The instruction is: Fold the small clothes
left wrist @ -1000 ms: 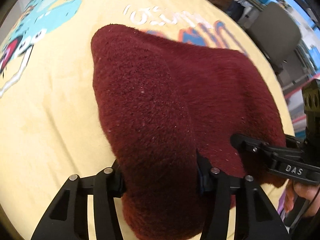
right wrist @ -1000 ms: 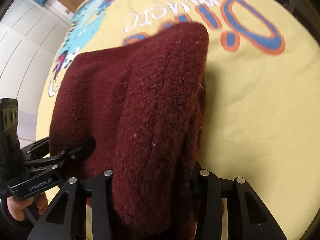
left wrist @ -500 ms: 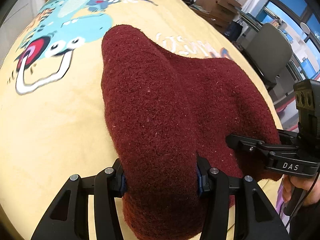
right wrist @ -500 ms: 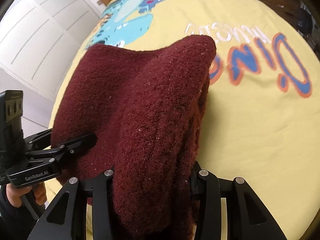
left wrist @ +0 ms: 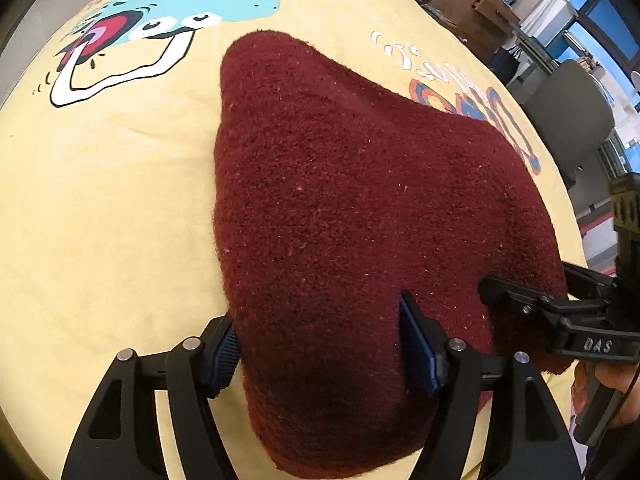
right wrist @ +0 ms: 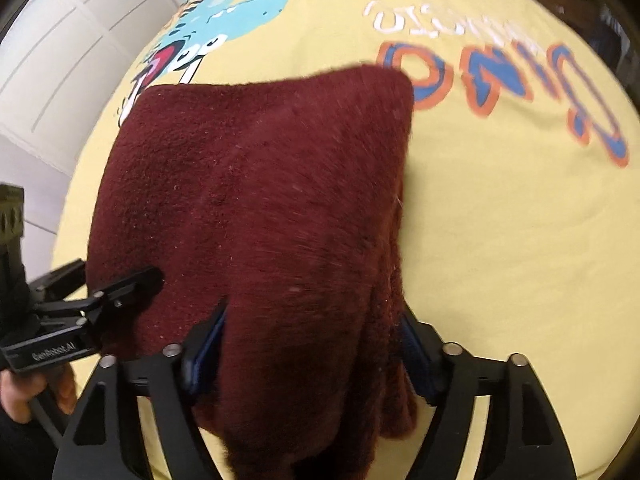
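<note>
While both of my claws were letting go, the dark red fleecy garment (left wrist: 360, 208) lay doubled over on the yellow cloth printed with a cartoon dinosaur and orange-and-blue lettering (left wrist: 120, 208), its near edge bunched up between my fingers. My left gripper (left wrist: 320, 344) was opening: its blue-padded jaws stood apart on either side of the thick fold, the right-hand pad looked clear of the fleece and the other sat at its edge, so I judged the pinch gone. My right gripper (right wrist: 312, 340) was opening as well, with the fleece between its jaws; that view was smeared, and I could not tell whether the pads brushed the pile. Each claw showed at the edge of the other's view, near to it along the same hem

I took this for the release at the end of one fold, the hem having been brought over and set down. The next move, as I judged it, called for drawing both claws back off the fleece without dragging the top layer along, then taking hold of a side edge for a second fold across, since the bundle looked broad and lumpy
</note>
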Demonstrator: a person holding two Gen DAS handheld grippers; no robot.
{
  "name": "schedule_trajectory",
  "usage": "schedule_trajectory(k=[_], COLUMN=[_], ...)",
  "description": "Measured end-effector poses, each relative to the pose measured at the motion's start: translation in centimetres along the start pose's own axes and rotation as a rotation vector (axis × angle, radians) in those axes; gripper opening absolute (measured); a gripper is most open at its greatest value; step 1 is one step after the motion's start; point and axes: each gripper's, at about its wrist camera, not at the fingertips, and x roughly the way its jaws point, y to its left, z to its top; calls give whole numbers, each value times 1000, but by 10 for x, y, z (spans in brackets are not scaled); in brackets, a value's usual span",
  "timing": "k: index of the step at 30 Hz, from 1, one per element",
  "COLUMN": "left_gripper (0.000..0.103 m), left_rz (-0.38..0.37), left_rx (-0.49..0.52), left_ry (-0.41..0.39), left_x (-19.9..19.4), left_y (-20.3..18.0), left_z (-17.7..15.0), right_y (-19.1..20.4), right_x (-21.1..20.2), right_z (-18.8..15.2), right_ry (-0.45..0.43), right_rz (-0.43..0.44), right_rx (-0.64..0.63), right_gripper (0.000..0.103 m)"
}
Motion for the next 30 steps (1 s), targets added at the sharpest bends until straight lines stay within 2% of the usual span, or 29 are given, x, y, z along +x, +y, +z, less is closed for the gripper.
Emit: schedule_trajectory(k=[2,4,7,11,16,20,24,30], left_gripper=[74,76,102,102,102,102,102,103], left_rz=[17,25,44,73,96,130,154,125], left_rx=[-3,-7,-9,7,-4,-4,14,-4], left_ry=[5,-10,-43,-65,-79,-64,-82,-88], left_x=[-4,-13,-25,-33,-22,-9,-2,10], left_y=[-7,-7,-14,-14,-19,-12,-3,-1], left_z=[4,2,6,-3,-2,-9,-19,-23], right_y=[1,2,-1,0,1,-15,-37,-47], right_x=[-9,-19,-35,-42,-34,-24,-6,6], right_z=[-4,-10,-17,-23,-25,-31,-38,-50], right_ry=[-19,-43,-78,-124,-151,-147,-121,-138], right_rz=[-24,-44,-60,-73,-110,-141,-117,-92], right_rx=[-15,-26,-36,-41,-39,-13,29,79], right_gripper=[81,83,87,103,103,103,103,103])
